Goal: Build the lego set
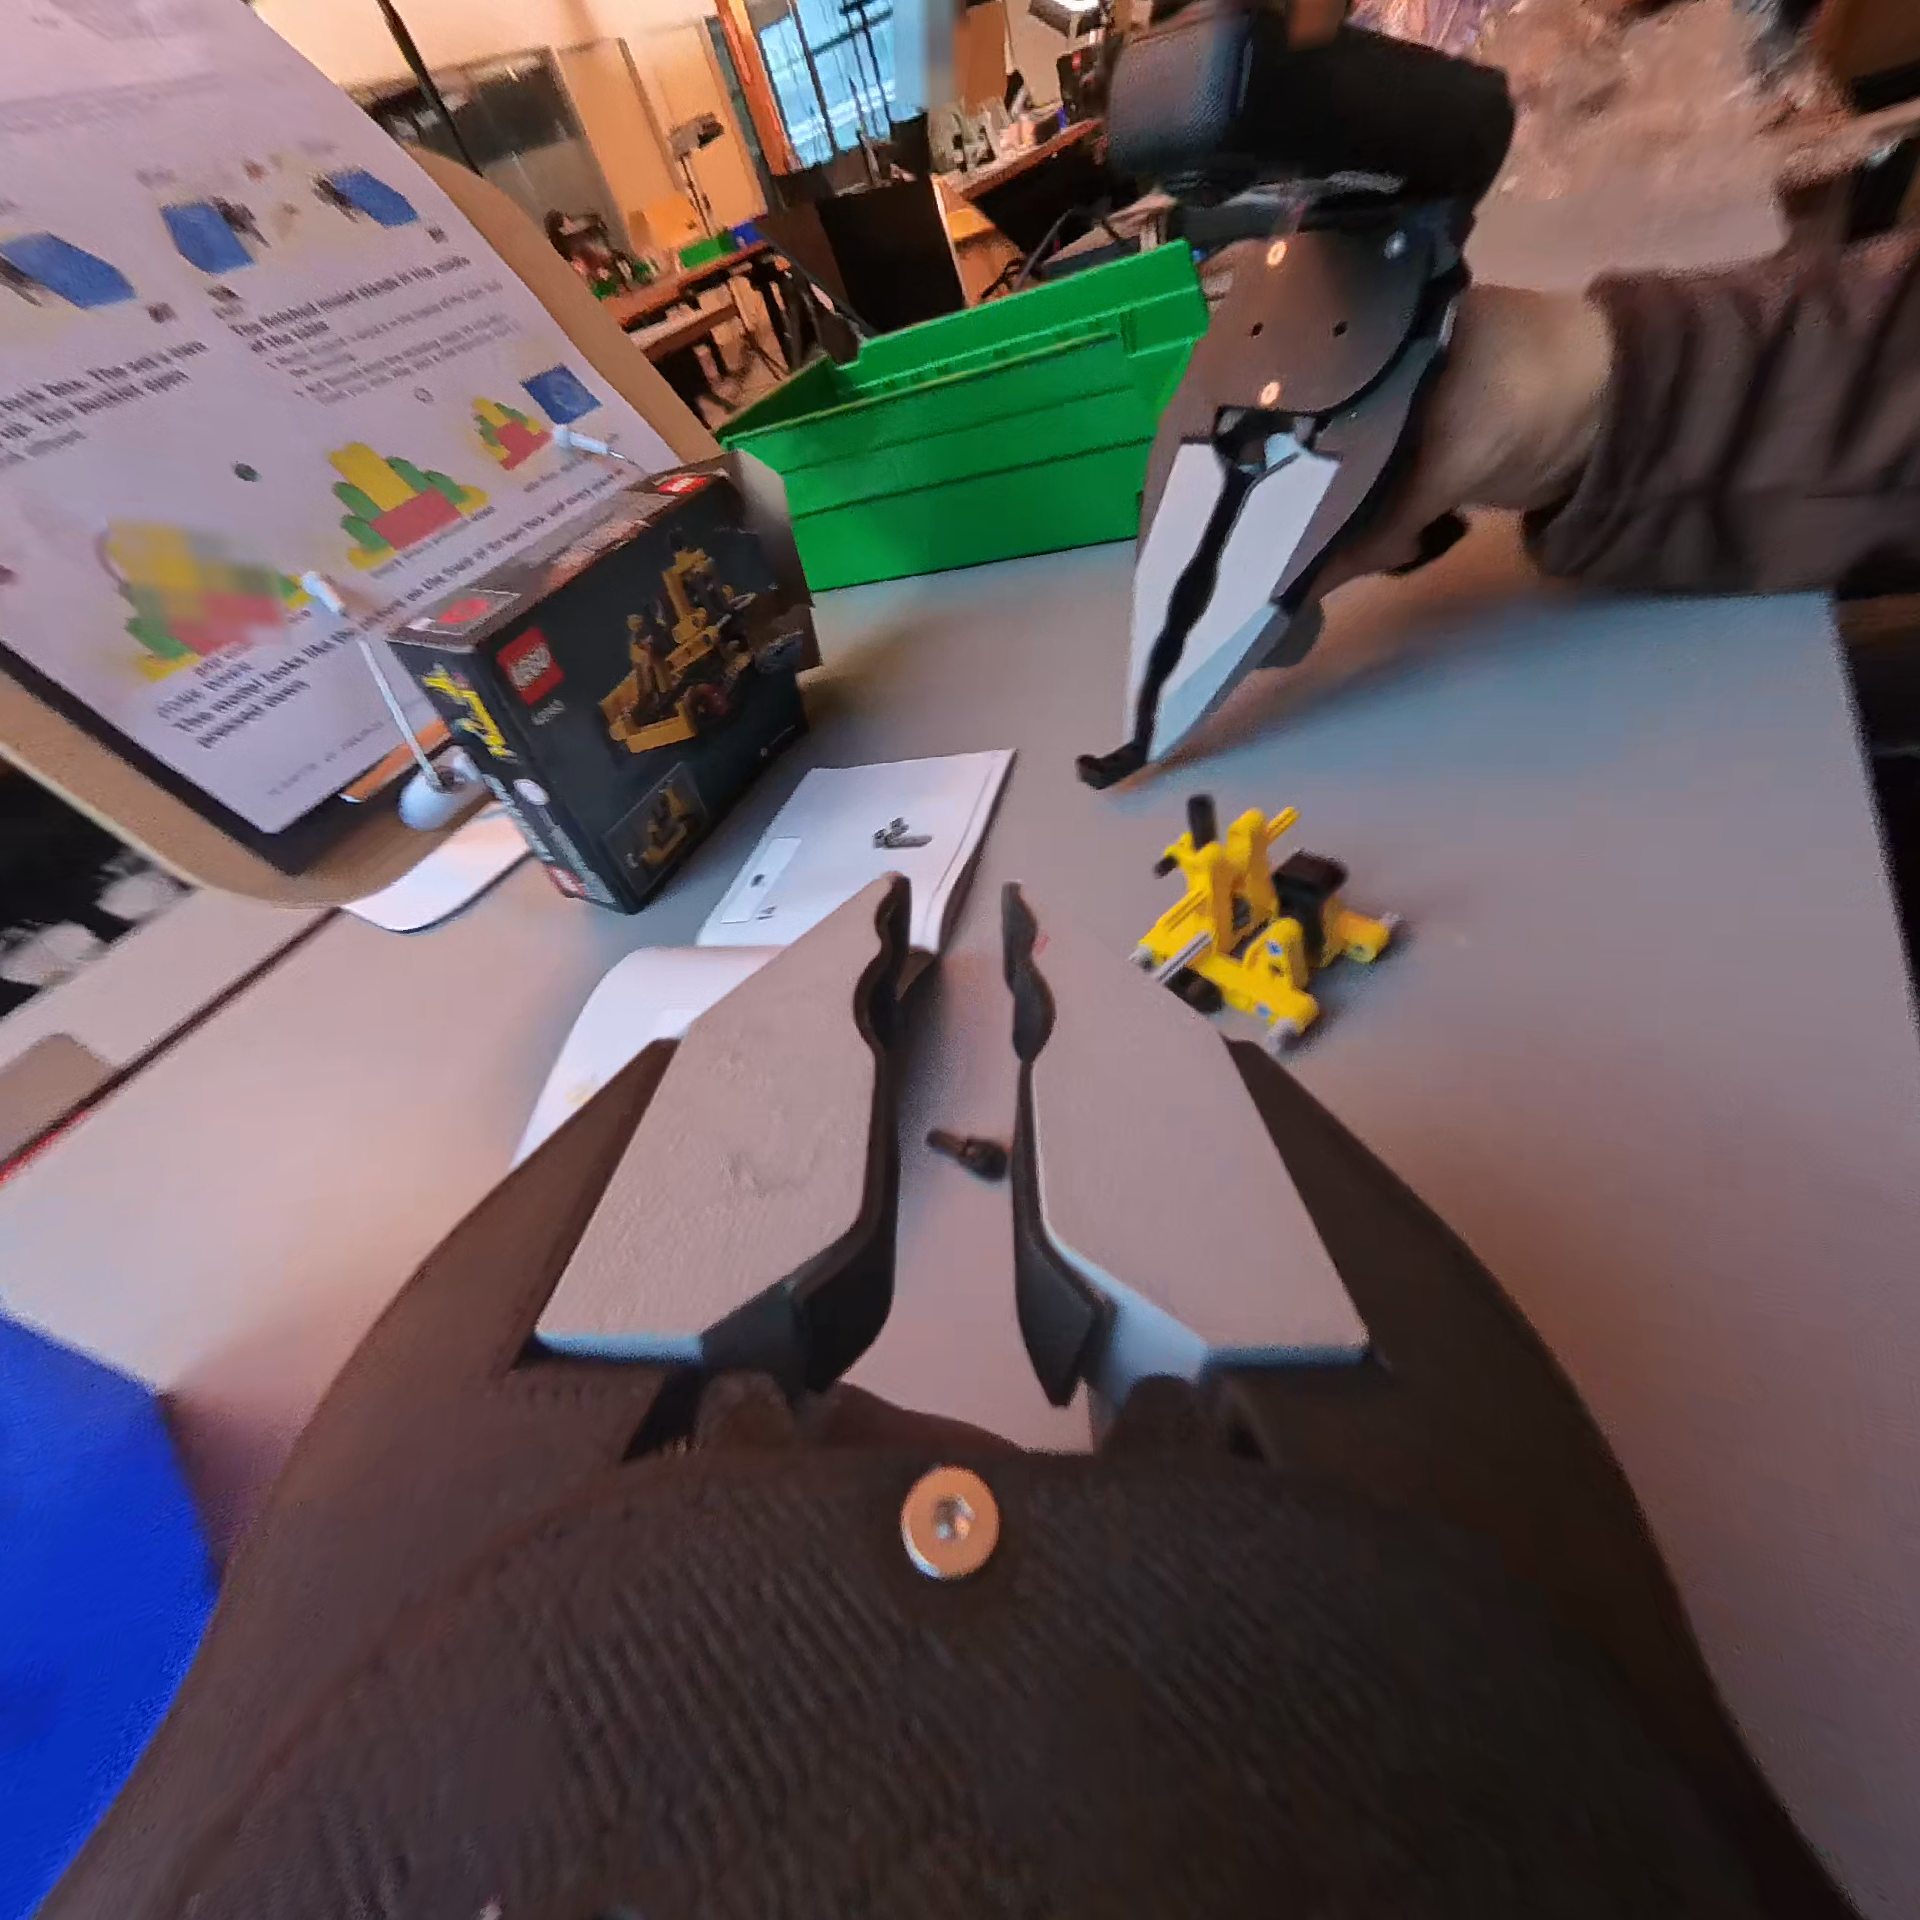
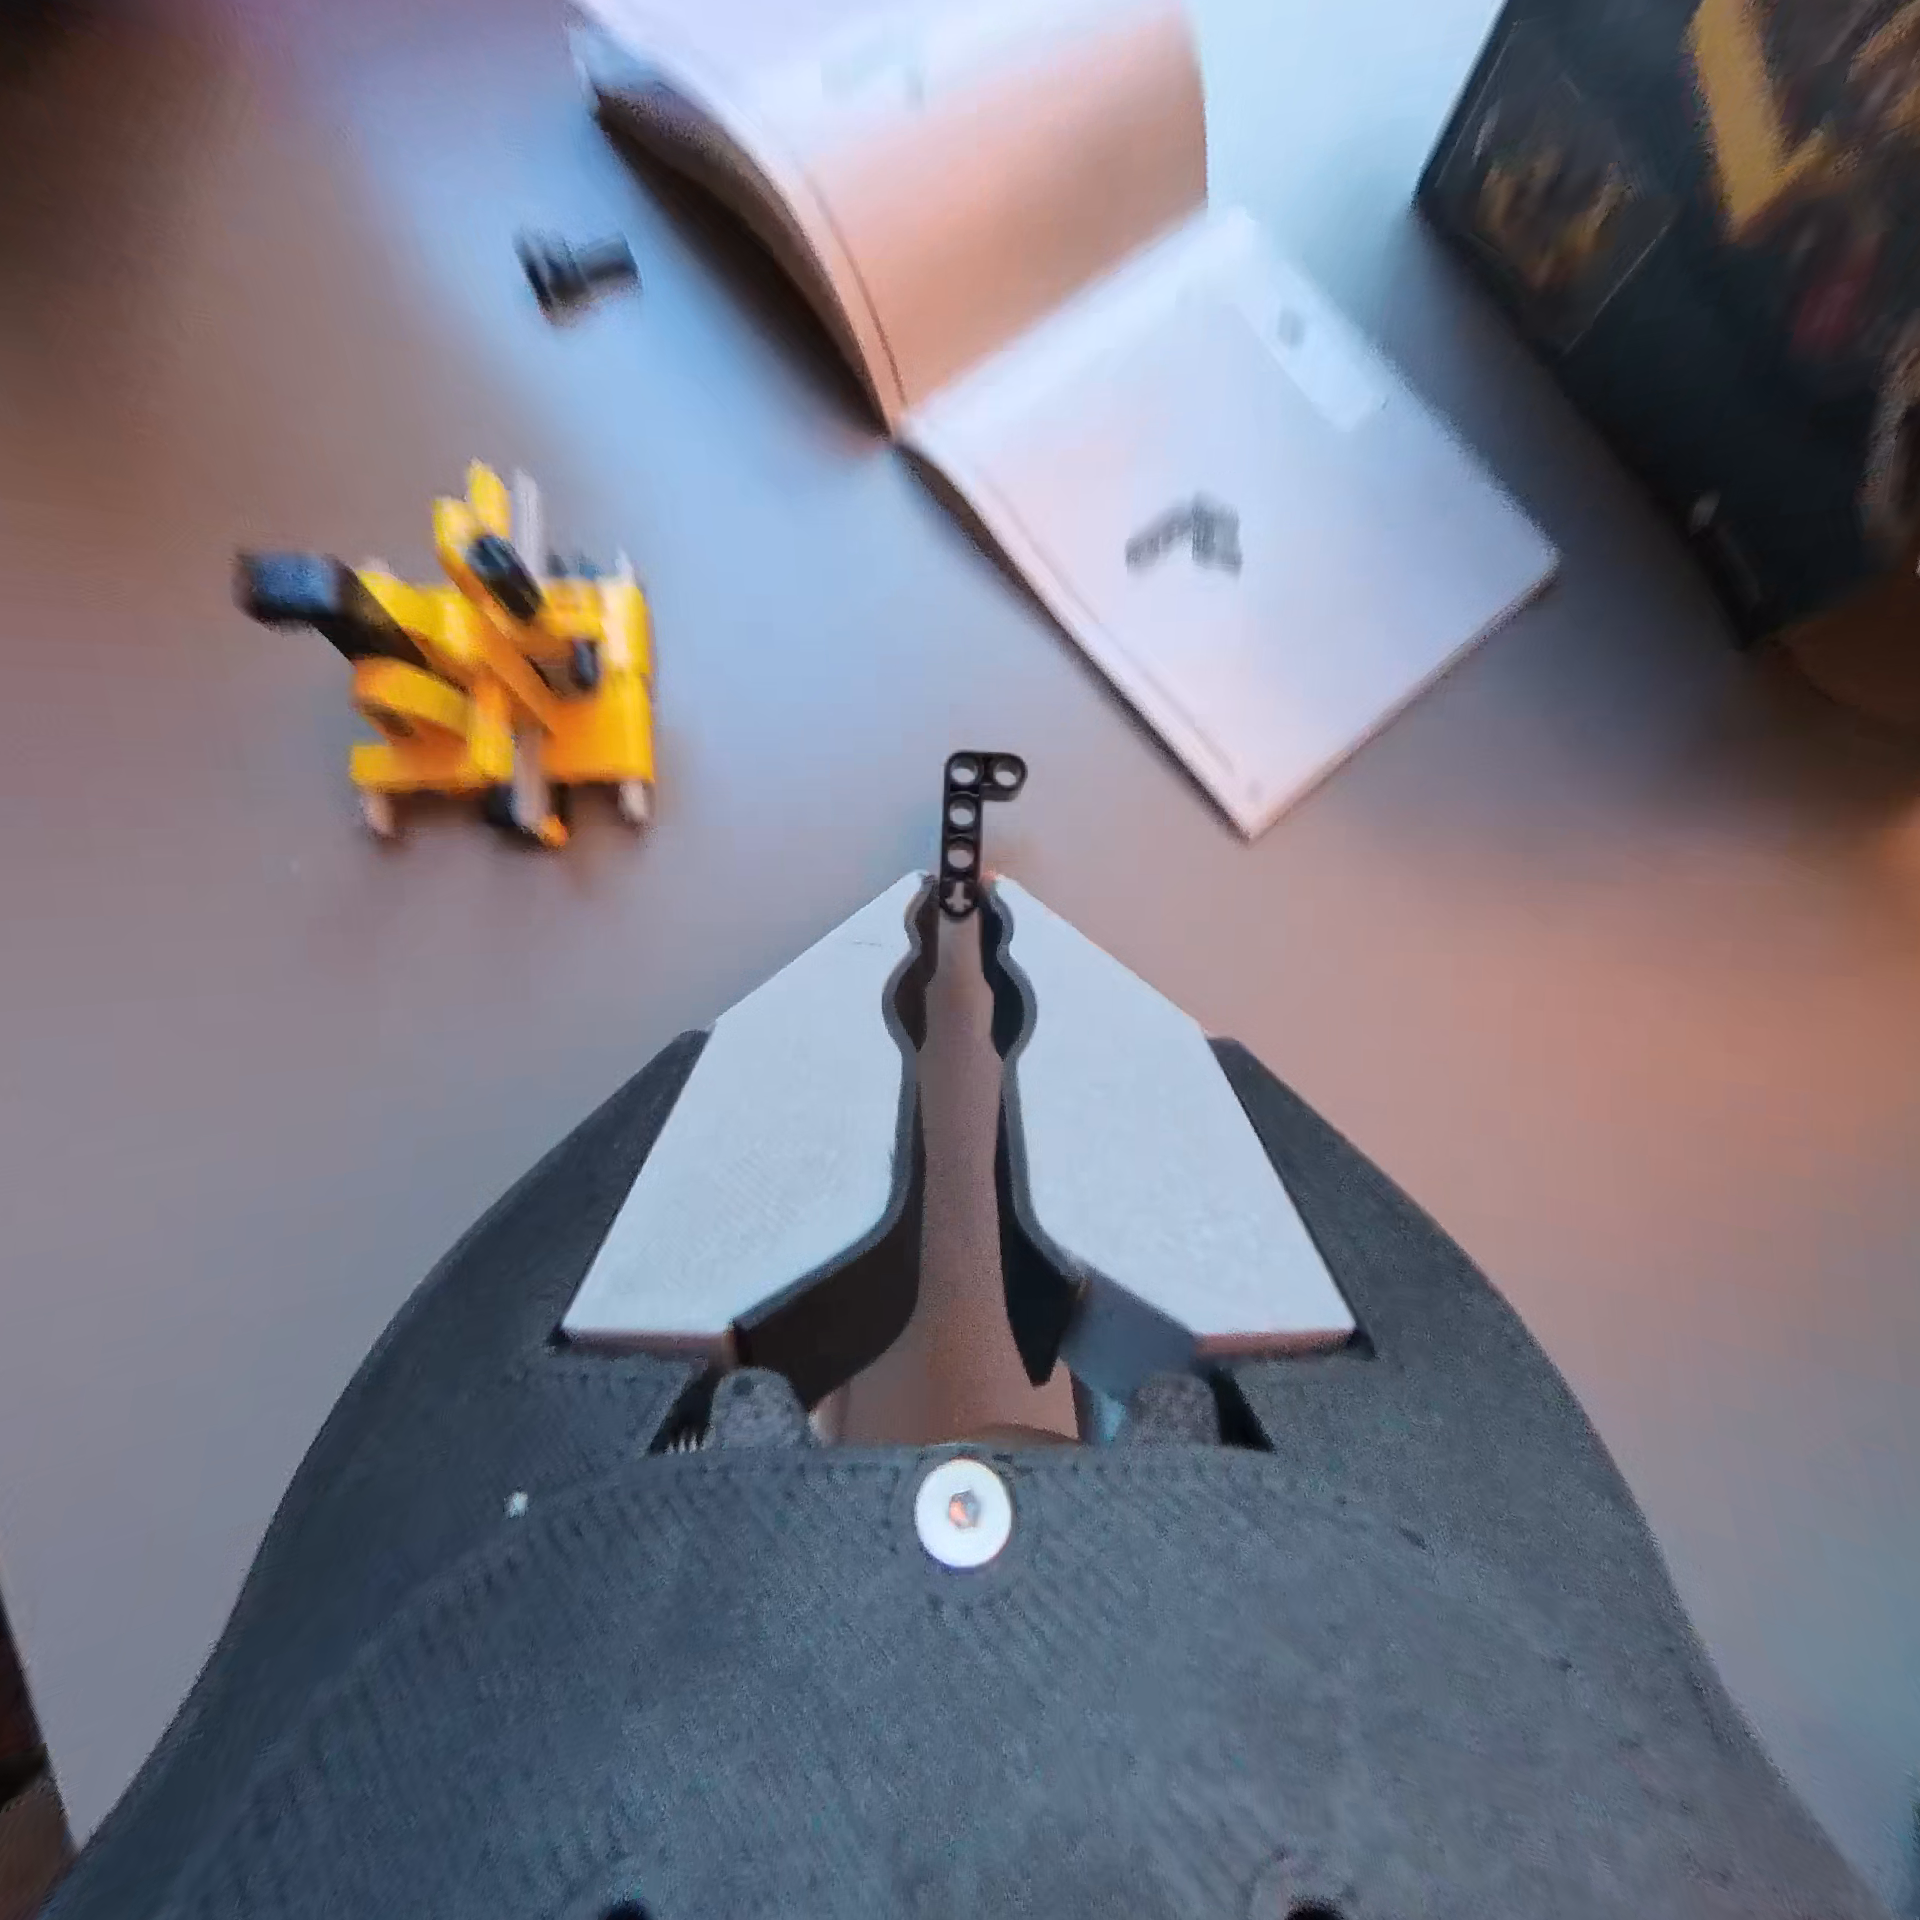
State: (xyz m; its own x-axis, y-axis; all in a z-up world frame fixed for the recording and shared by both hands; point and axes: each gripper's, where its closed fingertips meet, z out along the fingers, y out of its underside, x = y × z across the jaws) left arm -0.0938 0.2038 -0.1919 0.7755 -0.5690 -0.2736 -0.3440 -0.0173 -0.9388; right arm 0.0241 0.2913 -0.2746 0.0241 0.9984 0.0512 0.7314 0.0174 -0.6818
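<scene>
A partly built yellow lego model (image 1: 1262, 928) stands on the grey table, right of my left gripper (image 1: 956, 914); it also shows in the right wrist view (image 2: 499, 665). My left gripper is open and empty, above a small black pin (image 1: 968, 1150) on the table. My right gripper (image 2: 961, 883) is shut on a black L-shaped beam with holes (image 2: 971, 810), held above the table. In the left wrist view the right gripper (image 1: 1127, 756) hangs beyond the model, its beam (image 1: 1110, 765) near the table. A small grey piece (image 1: 900, 834) lies on the open booklet.
An open instruction booklet (image 1: 831, 883) lies ahead of my left gripper, also in the right wrist view (image 2: 1195, 499). The black set box (image 1: 613, 686) stands left of it. A propped instruction sheet (image 1: 239, 416) leans at the left. A green bin (image 1: 966, 436) sits at the back. Across from one pair of fingers to the other is roughly 15 cm.
</scene>
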